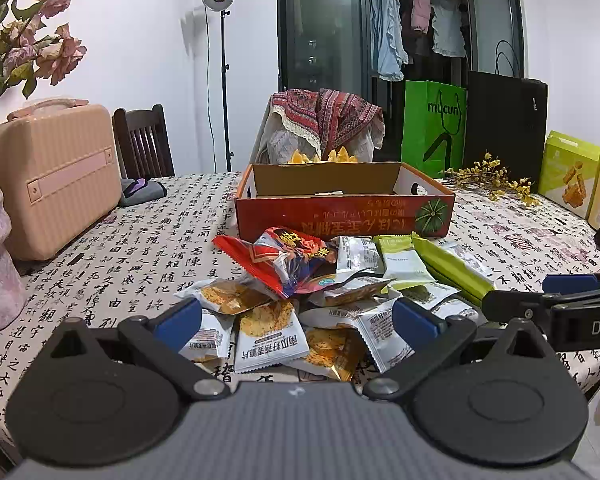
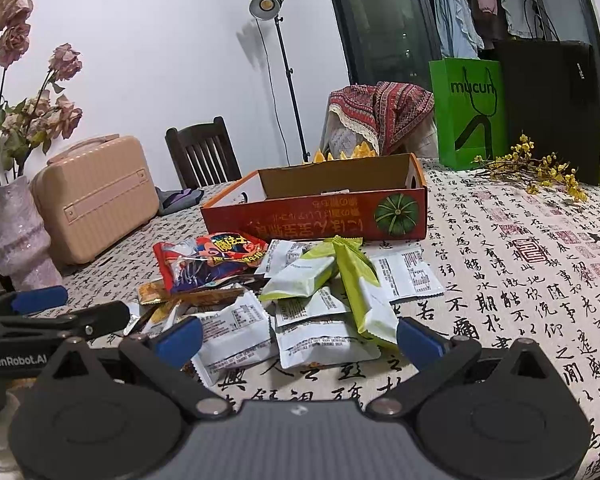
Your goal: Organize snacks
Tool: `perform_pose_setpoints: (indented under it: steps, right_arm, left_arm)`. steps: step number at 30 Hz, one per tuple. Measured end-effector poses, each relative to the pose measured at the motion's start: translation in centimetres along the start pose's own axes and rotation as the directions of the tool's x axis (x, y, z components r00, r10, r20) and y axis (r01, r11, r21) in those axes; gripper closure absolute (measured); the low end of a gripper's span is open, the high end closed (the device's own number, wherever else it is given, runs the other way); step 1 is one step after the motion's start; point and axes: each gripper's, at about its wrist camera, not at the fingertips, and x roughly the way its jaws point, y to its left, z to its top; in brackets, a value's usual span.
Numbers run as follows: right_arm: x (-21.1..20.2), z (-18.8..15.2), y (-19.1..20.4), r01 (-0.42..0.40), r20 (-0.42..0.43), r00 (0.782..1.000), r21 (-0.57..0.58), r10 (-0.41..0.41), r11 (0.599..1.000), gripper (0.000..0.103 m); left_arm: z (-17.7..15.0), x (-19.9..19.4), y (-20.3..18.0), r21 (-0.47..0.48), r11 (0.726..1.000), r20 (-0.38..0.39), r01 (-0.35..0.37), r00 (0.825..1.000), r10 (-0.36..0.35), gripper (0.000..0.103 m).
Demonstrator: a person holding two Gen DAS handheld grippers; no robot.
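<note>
A heap of snack packets lies on the tablecloth in front of an open red cardboard box (image 1: 342, 216) (image 2: 316, 220). On top sits a red packet (image 1: 288, 258) (image 2: 208, 260); green bars (image 1: 450, 270) (image 2: 360, 284) lie to its right, white cracker packets (image 1: 268, 334) (image 2: 320, 340) nearest me. My left gripper (image 1: 298, 322) is open, its blue pads either side of the white packets, holding nothing. My right gripper (image 2: 300, 340) is open too, low over the near packets. Each gripper shows at the edge of the other's view.
A pink case (image 1: 56, 176) and a vase (image 2: 16, 236) of dried flowers stand at the left. Green (image 2: 468, 112) and black bags, yellow sprigs (image 2: 536, 168) and a green carton (image 1: 568, 172) are at the back right. Chairs stand behind the table.
</note>
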Motion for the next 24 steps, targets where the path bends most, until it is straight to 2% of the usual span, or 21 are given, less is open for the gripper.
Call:
perform_pose_setpoints:
  steps: [24]
  right_arm:
    - [1.0,0.0,-0.6,-0.004,-0.008,1.000,0.006,0.004,1.000,0.000]
  left_arm:
    - [0.0,1.4,0.7,-0.014,1.000,-0.026,0.025,0.999,-0.025,0.000]
